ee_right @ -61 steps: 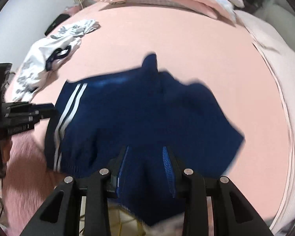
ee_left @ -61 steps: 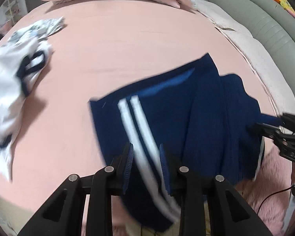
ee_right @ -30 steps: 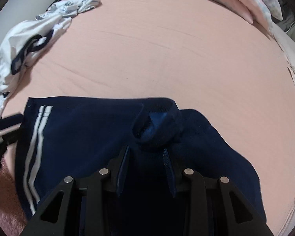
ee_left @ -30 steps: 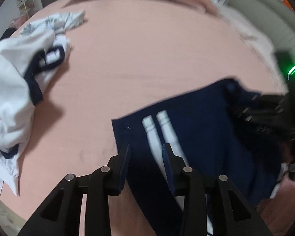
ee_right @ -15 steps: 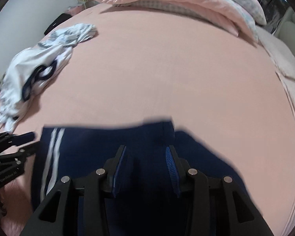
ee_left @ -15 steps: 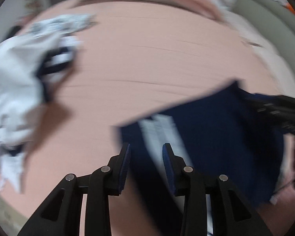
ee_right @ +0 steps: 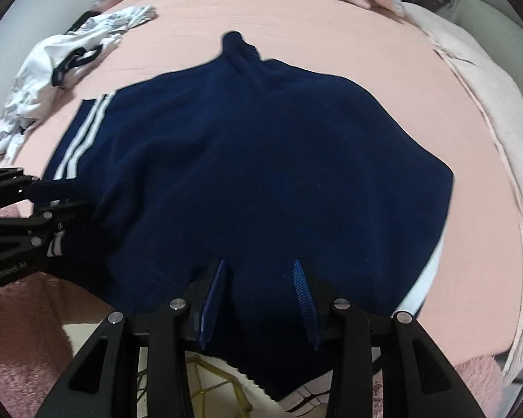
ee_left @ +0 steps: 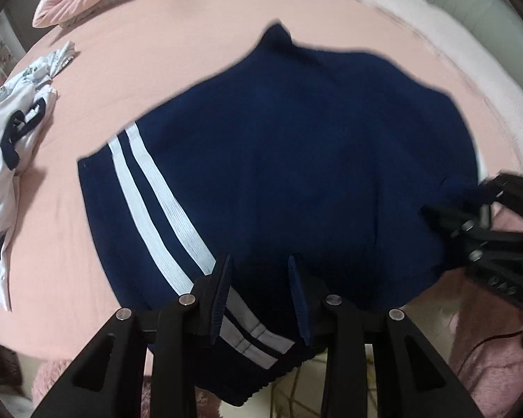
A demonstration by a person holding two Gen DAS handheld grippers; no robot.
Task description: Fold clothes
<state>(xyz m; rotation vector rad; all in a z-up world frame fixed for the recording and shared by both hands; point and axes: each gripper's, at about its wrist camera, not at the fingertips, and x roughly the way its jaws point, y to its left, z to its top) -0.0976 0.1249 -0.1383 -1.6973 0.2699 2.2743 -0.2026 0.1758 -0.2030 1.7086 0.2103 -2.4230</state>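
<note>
Left gripper [ee_left: 259, 289] is pointing forward and low, jaws standing apart with a clear gap. Right gripper [ee_right: 258, 292] is sitting level beside it, jaws likewise spread. Each is showing at the other view's edge, fingers aiming inward; whether those tips are pinching anything is unclear, probably blurred by motion.

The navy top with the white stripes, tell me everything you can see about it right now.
The navy top looks like soft, fleecy knit, spread mostly flat on the pink bedsheet, collar pointing away from the cameras. Two white stripes run down one sleeve side to a ribbed cuff. Its near hem hangs over the bed edge. The left gripper and right gripper sit at that hem, jaws apart with fabric between them.
</note>
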